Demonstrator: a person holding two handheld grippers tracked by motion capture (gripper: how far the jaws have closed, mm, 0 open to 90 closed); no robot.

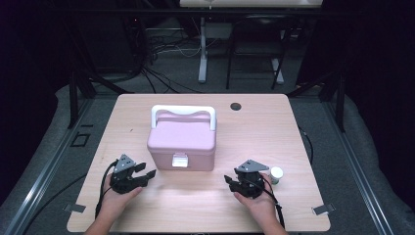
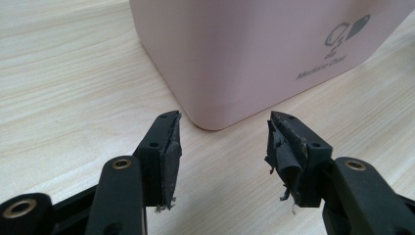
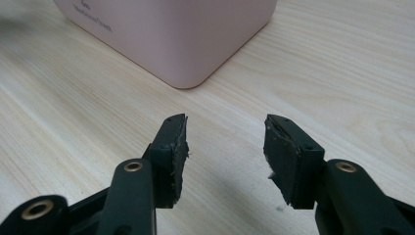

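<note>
A pink plastic box with a white handle and a white clasp (image 1: 182,139) is sitting on the light wooden table (image 1: 274,127). The lid is lying shut on it.

The left gripper (image 1: 145,175) is resting low over the table in the person's left hand (image 1: 115,199). Its two black jaws are standing wide apart, and nothing is sitting between them. The pink box is lying just ahead of this gripper and a bit to its right. In the left gripper view, a rounded bottom corner of the box (image 2: 215,122) is showing right in front of the gap between the jaws, close but not touching.

The right gripper (image 1: 231,182) is resting low in the person's right hand (image 1: 259,203). Its jaws are also spread wide, holding nothing. The box is sitting ahead of it and to its left, a little farther off. In the right gripper view, another bottom corner of the box (image 3: 183,81) is showing past the jaws.

A small white round tub (image 1: 276,174) is standing just beside the right gripper, on its outer side
</note>
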